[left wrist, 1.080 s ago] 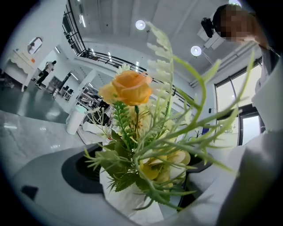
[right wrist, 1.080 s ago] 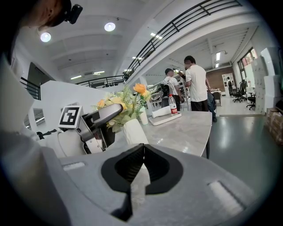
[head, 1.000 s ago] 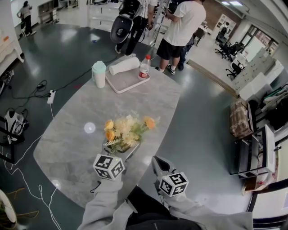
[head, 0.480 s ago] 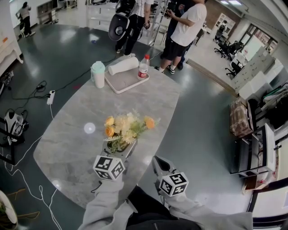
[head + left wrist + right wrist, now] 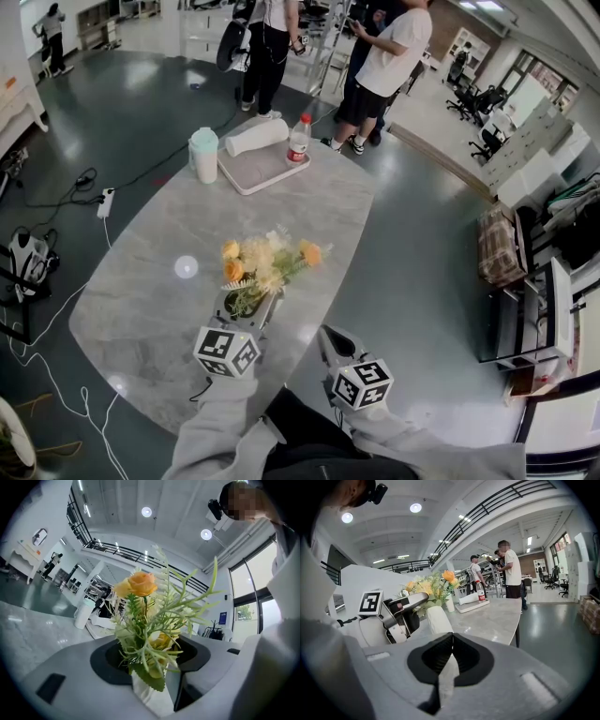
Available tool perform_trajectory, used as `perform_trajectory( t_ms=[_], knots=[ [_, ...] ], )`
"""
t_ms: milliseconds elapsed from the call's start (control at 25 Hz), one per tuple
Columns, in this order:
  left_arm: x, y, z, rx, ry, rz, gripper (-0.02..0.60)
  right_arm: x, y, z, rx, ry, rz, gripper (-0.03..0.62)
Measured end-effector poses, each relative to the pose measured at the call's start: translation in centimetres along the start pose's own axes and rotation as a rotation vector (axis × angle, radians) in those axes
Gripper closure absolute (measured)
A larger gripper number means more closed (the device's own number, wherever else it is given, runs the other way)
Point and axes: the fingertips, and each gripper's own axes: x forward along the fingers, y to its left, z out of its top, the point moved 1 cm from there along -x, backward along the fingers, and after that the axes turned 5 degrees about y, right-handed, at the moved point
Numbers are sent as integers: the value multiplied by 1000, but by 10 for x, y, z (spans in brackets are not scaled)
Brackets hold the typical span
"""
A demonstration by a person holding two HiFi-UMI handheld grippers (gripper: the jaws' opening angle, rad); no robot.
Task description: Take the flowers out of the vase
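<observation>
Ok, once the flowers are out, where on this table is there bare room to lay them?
Widest bare stretch: the table between the flowers and the tray. The top left of the vase, out to the rim, is also bare. Crowded: the far end, with tray, bottle and cup.

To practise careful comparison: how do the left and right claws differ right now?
The left claw has just been closing its jaws onto the vase; the right claw is shut and empty. Left reaches over the table; right sits near its edge. Both carry marker cubes.
</observation>
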Motion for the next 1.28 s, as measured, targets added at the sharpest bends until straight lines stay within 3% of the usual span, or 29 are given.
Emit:
perform_trajectory(
  t_ms=[680, 1280],
  knots=[
    [-10, 8, 8, 16, -38, -4, 462, 8, 8, -3, 1, 8, -11, 594],
    [-16, 9, 19, 10, -69, -1, 477, 5, 11, -7, 7, 17, -12, 594]
  ],
)
